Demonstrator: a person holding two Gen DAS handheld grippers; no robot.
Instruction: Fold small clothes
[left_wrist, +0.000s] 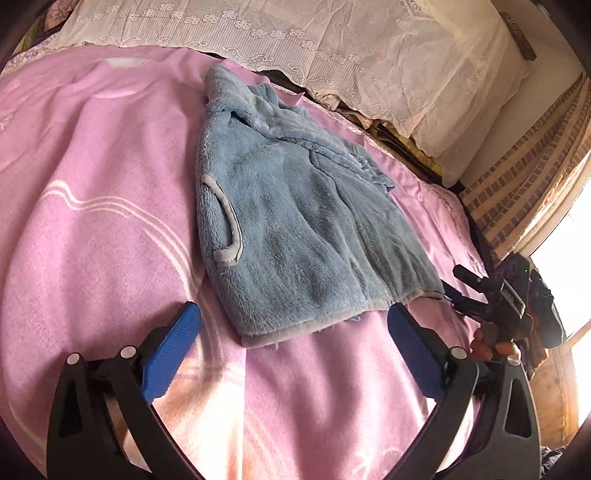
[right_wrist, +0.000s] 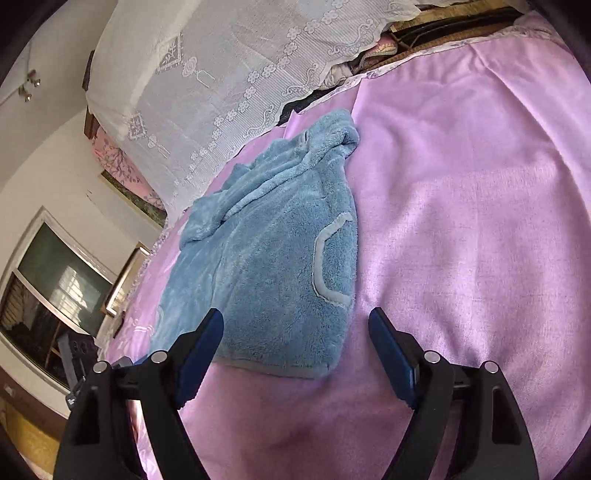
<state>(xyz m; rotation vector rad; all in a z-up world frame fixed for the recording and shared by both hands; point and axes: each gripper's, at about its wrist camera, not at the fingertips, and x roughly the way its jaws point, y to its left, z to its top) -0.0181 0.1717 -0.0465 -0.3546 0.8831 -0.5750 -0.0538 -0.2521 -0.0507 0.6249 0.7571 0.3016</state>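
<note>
Blue fleece jacket lies half-folded on the pink blanket (pocket up), so both the left gripper and right gripper hover spread wide and empty near its hem for the next fold.

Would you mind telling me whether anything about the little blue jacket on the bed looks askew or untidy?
Yes. The blue fleece jacket is folded in half lengthwise on the pink blanket, but its hood and sleeve are bunched and rumpled at the far end rather than smoothed flat. A few loose threads trail from the grey hem. Nothing looks damaged.
</note>
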